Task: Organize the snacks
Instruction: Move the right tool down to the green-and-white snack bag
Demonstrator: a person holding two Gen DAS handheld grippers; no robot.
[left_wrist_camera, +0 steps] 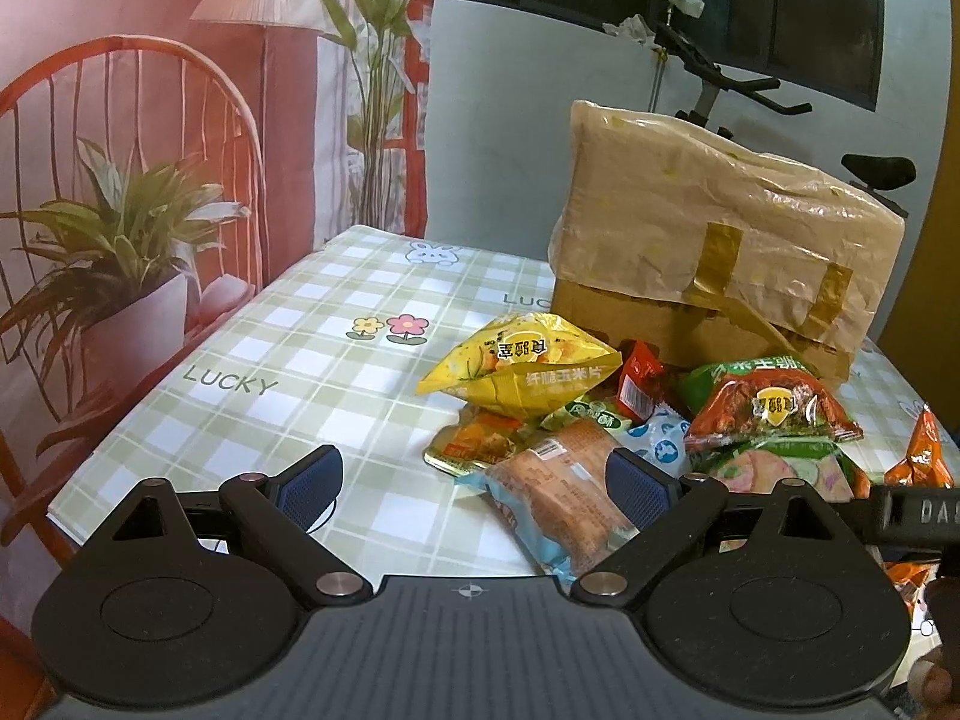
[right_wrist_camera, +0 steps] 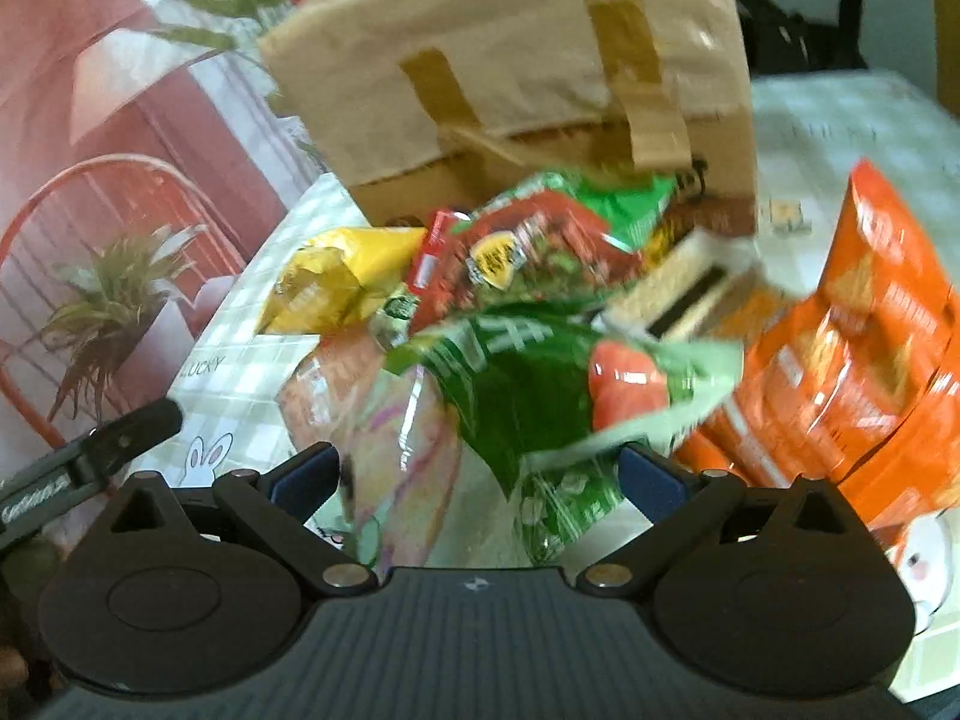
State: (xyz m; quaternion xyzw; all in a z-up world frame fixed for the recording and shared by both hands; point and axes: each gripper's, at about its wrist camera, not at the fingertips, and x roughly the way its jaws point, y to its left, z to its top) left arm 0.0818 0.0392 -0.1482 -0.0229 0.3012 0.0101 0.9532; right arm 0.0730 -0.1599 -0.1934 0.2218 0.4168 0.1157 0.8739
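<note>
Nearest to me, the left gripper (left_wrist_camera: 474, 483) hangs low over the table with its jaws spread wide, nothing between the blue pads; a clear-wrapped bread pack (left_wrist_camera: 558, 495) lies just ahead of it, partly between the fingers but untouched. The right gripper (right_wrist_camera: 474, 471) is likewise spread apart, poised over a green snack bag (right_wrist_camera: 540, 396) and a pale pink-and-green packet (right_wrist_camera: 396, 462); its view is blurred, so I cannot tell whether either pad touches them.

The table wears a green-and-white checked cloth (left_wrist_camera: 252, 360) printed with flowers, rabbits and the word LUCKY. The snacks sit heaped toward its right side: a yellow chip bag (left_wrist_camera: 522, 369) on top at the left, a red bag (left_wrist_camera: 774, 414) beside it, orange bags (right_wrist_camera: 852, 348) at the far right edge.

Just behind the heap stands a cardboard box (left_wrist_camera: 714, 252) wrapped in plastic and taped. To the left hangs a backdrop (left_wrist_camera: 150, 150) printed with a lamp, chair and potted plants. Beyond the box, an exercise bike (left_wrist_camera: 750, 90) stands against a pale wall under dark windows.
</note>
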